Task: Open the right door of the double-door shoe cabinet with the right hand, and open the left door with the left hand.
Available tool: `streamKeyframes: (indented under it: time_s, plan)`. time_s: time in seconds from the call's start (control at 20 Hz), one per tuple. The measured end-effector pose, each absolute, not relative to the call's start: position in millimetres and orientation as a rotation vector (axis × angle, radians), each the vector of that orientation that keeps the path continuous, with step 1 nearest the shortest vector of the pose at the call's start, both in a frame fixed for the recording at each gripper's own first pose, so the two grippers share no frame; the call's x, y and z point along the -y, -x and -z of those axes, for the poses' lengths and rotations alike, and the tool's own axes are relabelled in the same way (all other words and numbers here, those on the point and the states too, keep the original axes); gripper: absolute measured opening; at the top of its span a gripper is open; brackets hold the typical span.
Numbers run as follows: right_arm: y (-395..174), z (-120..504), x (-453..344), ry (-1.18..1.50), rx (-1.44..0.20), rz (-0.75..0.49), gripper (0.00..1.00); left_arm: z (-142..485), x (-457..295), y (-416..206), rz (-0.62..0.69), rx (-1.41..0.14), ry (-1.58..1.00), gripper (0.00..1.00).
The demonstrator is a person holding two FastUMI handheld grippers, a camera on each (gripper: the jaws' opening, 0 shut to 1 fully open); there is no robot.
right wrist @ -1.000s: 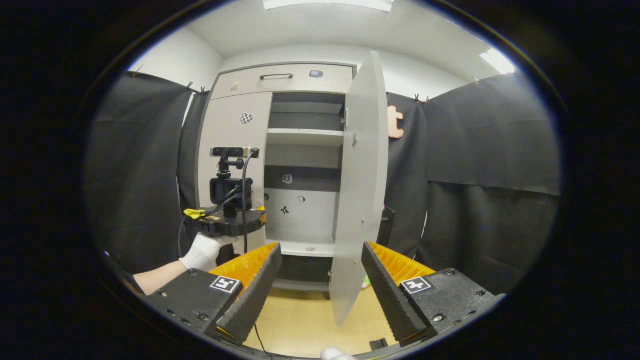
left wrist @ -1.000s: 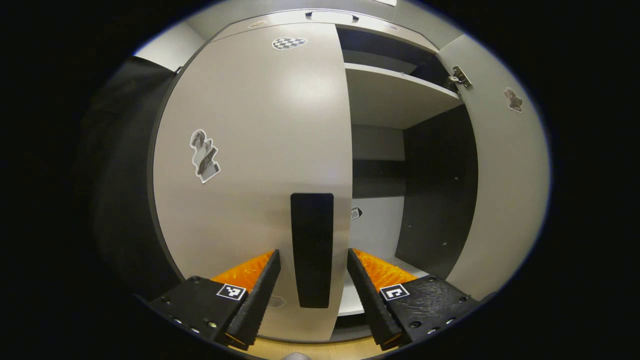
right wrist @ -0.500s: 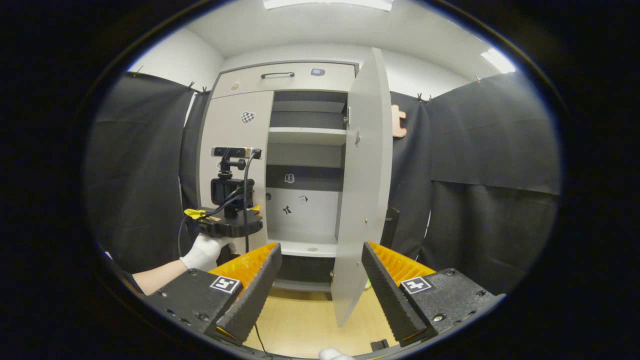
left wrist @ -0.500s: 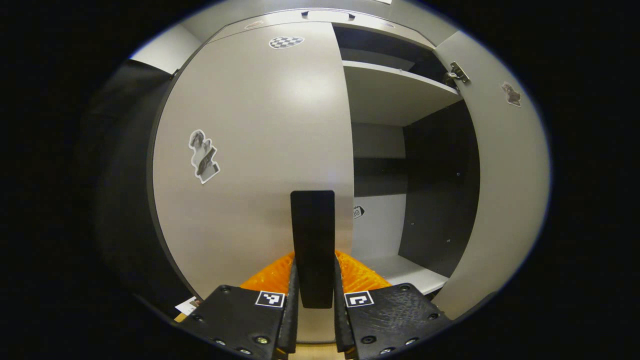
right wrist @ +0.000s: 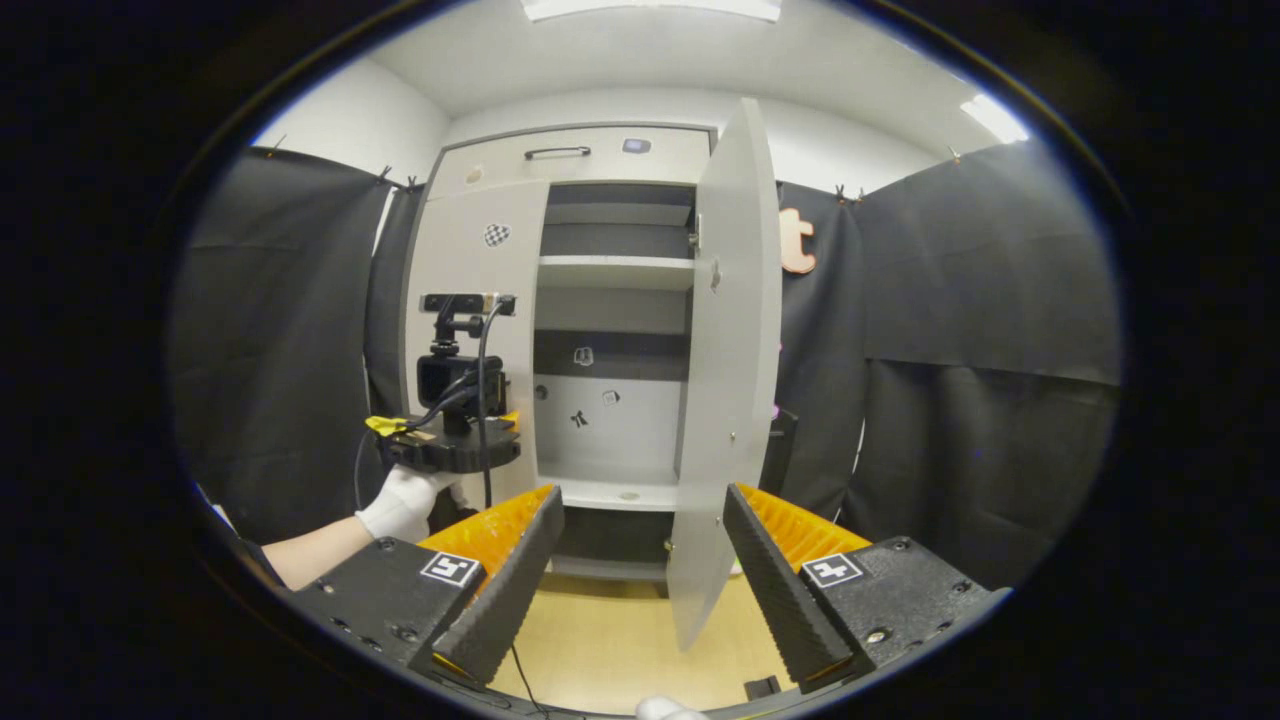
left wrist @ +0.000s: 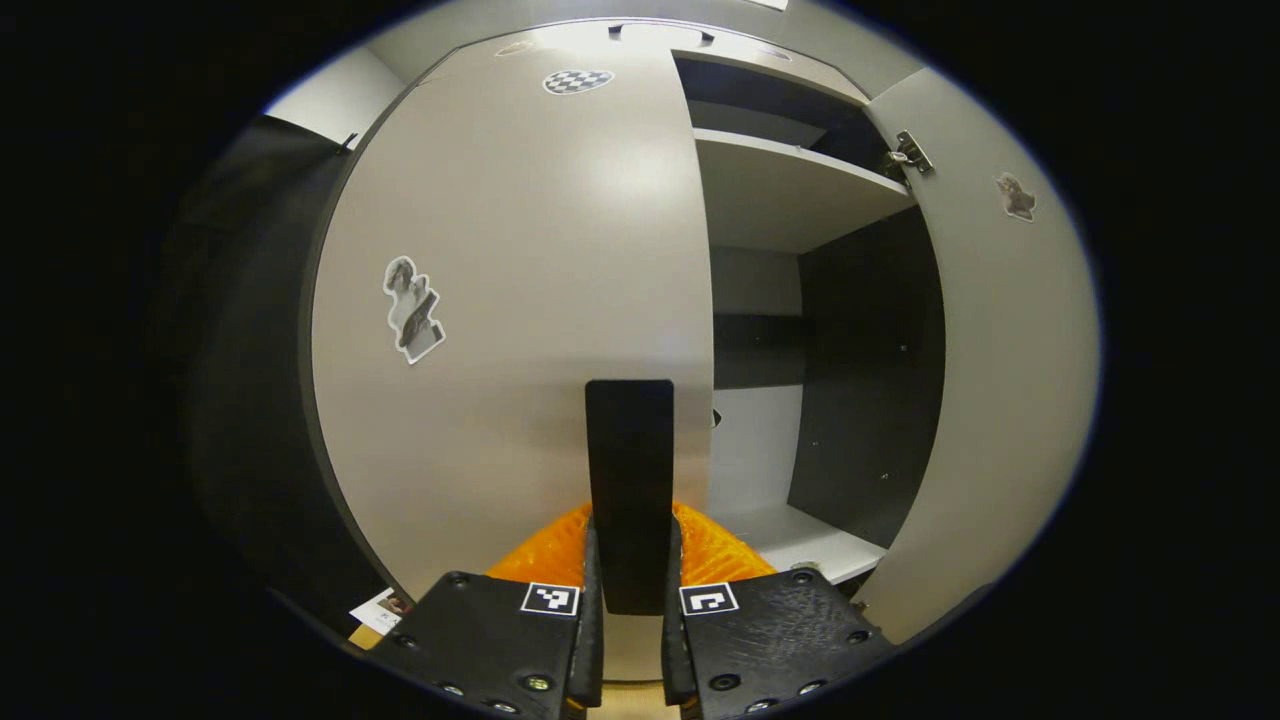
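1. Left claw (left wrist: 628, 640): pressed together on the black handle (left wrist: 629, 490) of the left door (left wrist: 520, 300). Both fingers bear on the handle's lower end, one on each side, in the left gripper view.
2. Left door: its free edge stands close to the cabinet front, beside the open right half. It carries a checkered sticker (left wrist: 578, 81) near the top and a cut-out sticker (left wrist: 411, 309) toward its hinge side.
3. Right door (right wrist: 735, 380): swung out wide from the shoe cabinet (right wrist: 570, 160). It stands edge-on toward the right gripper view, its lower corner above the wooden floor (right wrist: 610, 650). In the left gripper view its inner face and a metal hinge (left wrist: 908, 153) are seen.
4. Right claw (right wrist: 640, 570): spread wide, nothing between the fingers. It sits well back from the cabinet, apart from the right door.
5. Cabinet interior: a pale shelf (right wrist: 613, 272) high up, a dark band below it, and a pale bottom board (right wrist: 605, 492). Small stickers sit on the back panel.
6. A white-gloved hand (right wrist: 402, 503) holds the left claw's body at the left door, seen from the right gripper view.
7. A drawer front with a dark pull (right wrist: 552, 152) runs across the top of the cabinet.
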State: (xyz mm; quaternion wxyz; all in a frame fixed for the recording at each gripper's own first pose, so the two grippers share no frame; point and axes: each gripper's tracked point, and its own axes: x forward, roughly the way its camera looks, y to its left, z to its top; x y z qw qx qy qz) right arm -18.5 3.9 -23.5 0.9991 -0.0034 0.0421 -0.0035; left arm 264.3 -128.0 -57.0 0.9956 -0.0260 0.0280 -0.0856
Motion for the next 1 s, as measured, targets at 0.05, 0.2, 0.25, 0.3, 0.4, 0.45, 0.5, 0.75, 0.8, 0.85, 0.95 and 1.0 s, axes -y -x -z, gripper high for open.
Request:
streamKeyframes:
  time_s: [0.05, 0.2, 0.25, 0.3, 0.4, 0.45, 0.5, 0.75, 0.8, 0.85, 0.95, 1.0]
  plan:
    - [16.8, 23.6, -2.8, 0.009, -0.083, 0.003, 1.0, 56.2, 127.4, -261.1, 0.177, -0.054, 0.054, 0.22]
    - [8.2, 24.3, -1.7, 0.006, -0.082, -0.014, 1.0, 54.1, 125.5, -249.3, 0.201, -0.044, 0.063, 0.22]
    - [6.2, 23.4, -0.1, 0.006, -0.081, -0.021, 1.0, 54.0, 123.6, -244.8, 0.202, -0.046, 0.059, 0.22]
    - [3.1, 21.9, 0.6, 0.006, -0.078, -0.03, 1.0, 53.6, 121.3, -240.8, 0.202, -0.045, 0.057, 0.22]
    - [0.3, 19.5, 4.5, 0.01, -0.074, -0.044, 1.0, 52.6, 118.6, -232.1, 0.201, -0.049, 0.057, 0.22]
    - [1.3, 18.7, 5.8, 0.013, -0.072, -0.049, 1.0, 53.2, 115.2, -226.9, 0.201, -0.051, 0.058, 0.22]
    - [-0.1, 18.1, 7.5, 0.014, -0.072, -0.054, 1.0, 54.0, 112.2, -221.4, 0.202, -0.052, 0.058, 0.22]
    - [-19.1, 18.1, 15.6, 0.005, -0.068, -0.085, 1.0, 55.0, 98.5, -199.0, 0.203, -0.052, 0.061, 0.22]
    - [-23.3, 18.0, 14.6, 0.003, -0.066, -0.095, 1.0, 55.9, 95.3, -193.0, 0.202, -0.052, 0.061, 0.22]
    - [-26.7, 17.7, 12.2, 0.005, -0.064, -0.108, 1.0, 55.0, 91.3, -189.3, 0.201, -0.054, 0.063, 0.22]
    - [-37.5, 18.2, 11.5, 0.013, -0.061, -0.133, 1.0, 54.1, 83.8, -181.1, 0.2, -0.061, 0.07, 0.22]
    - [-42.8, 18.1, 11.5, 0.014, -0.059, -0.145, 1.0, 53.9, 79.3, -176.4, 0.199, -0.064, 0.071, 0.22]
